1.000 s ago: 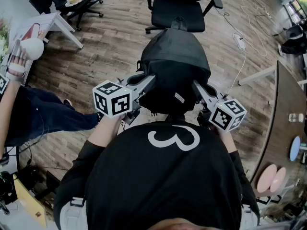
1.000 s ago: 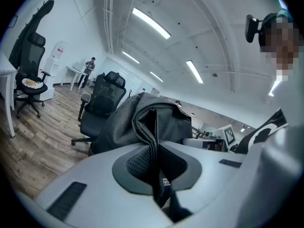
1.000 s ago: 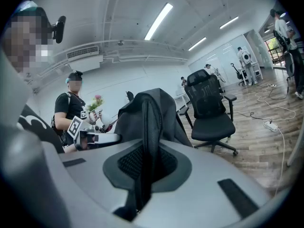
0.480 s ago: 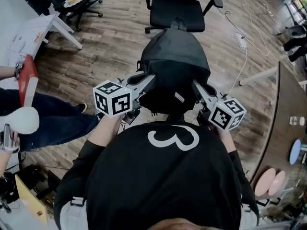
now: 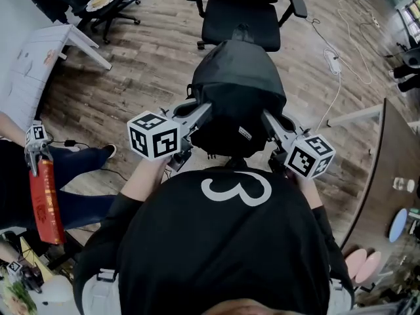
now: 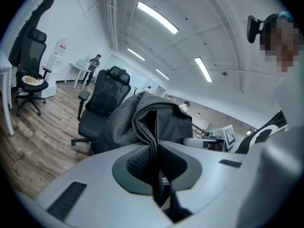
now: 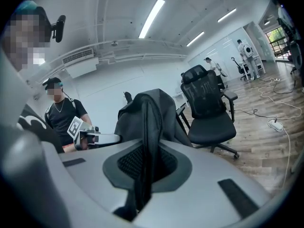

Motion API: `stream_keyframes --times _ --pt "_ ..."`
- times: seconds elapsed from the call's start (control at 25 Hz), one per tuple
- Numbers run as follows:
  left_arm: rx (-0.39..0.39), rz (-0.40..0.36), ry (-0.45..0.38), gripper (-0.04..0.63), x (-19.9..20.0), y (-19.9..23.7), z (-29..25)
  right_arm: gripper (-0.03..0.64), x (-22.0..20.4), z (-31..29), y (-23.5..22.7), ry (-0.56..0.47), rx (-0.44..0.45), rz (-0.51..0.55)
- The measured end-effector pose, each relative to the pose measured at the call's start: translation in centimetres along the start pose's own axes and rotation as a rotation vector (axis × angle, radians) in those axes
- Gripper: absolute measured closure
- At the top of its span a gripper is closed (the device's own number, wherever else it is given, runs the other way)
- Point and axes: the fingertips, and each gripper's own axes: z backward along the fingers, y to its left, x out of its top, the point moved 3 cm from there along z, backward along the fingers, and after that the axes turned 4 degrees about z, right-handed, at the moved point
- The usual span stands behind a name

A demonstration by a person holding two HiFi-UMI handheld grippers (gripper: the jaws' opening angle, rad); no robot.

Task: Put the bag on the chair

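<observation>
A black backpack (image 5: 239,87) hangs in the air between my two grippers, in front of my chest. My left gripper (image 5: 202,112) is shut on the bag's left side; in the left gripper view a fold of black fabric (image 6: 153,141) runs between its pads. My right gripper (image 5: 268,118) is shut on the bag's right side, with a black strap (image 7: 148,141) pinched between its pads. A black office chair (image 5: 241,13) with armrests stands on the wood floor just beyond the bag, its seat facing me. The chair (image 6: 102,103) also shows in the left gripper view, and the chair (image 7: 209,113) in the right one.
A second office chair (image 5: 105,2) with a plate on its seat stands at the far left, next to a white table (image 5: 46,51). A person at the left holds a red object (image 5: 46,199). A white cable (image 5: 331,61) trails on the floor; a brown table (image 5: 394,169) is at right.
The bag and both grippers have stayed in place. The person at the left has moved down the view with the red object. The chair sits slightly further left.
</observation>
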Motion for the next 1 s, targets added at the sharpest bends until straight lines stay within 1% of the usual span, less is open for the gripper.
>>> stream_keyframes --times 0.44,0.76,1.0 --pt "0.057 0.015 -0.012 0.563 5.1 2.0 -9.4 0.581 5.3 -3.2 -10.0 0.025 0.053 0.008" --pt "0.085 -0.018 -0.028 0.563 8.7 1.8 -16.0 0.581 9.1 -3.8 -16.8 0.016 0.087 0.030" --pt "0.089 -0.033 -0.023 0.563 10.4 1.4 -19.1 0.581 11.4 -3.8 -20.0 0.000 0.079 0.047"
